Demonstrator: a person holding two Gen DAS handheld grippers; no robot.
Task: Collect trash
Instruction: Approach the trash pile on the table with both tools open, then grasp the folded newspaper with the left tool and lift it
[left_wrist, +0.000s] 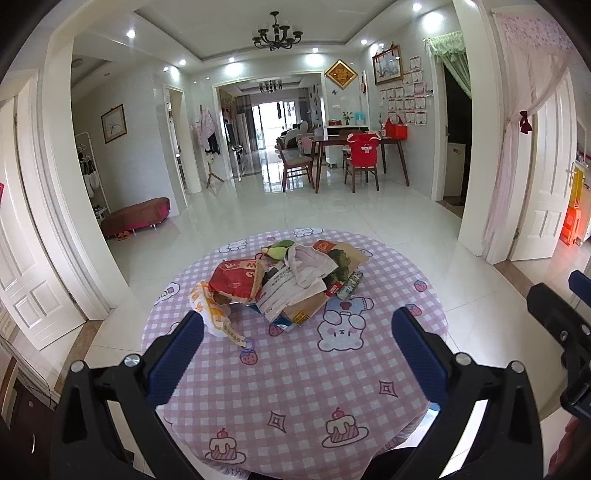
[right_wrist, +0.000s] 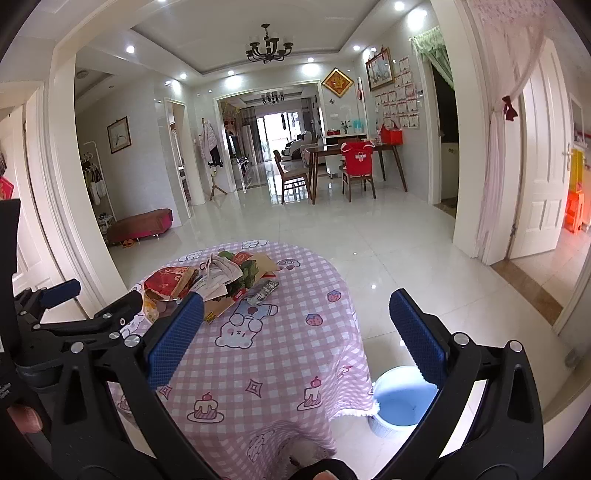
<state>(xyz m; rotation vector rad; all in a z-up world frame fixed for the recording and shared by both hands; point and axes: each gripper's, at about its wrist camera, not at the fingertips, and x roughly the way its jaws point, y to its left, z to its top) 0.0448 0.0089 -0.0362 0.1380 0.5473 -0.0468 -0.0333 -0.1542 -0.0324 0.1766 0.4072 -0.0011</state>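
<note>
Pink checked tablecloth (left_wrist: 295, 369) under my view, trash pile (left_wrist: 284, 284) at its far side, my left gripper (left_wrist: 297, 325) and right gripper (right_wrist: 295, 306) both spread wide and empty, blue bin (right_wrist: 400, 400) on the floor beside the table.

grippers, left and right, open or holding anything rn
left gripper: open, holding nothing, above the table.
right gripper: open, holding nothing.

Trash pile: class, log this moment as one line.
left gripper open | right gripper open | trash pile untouched on table | bin on floor
</note>
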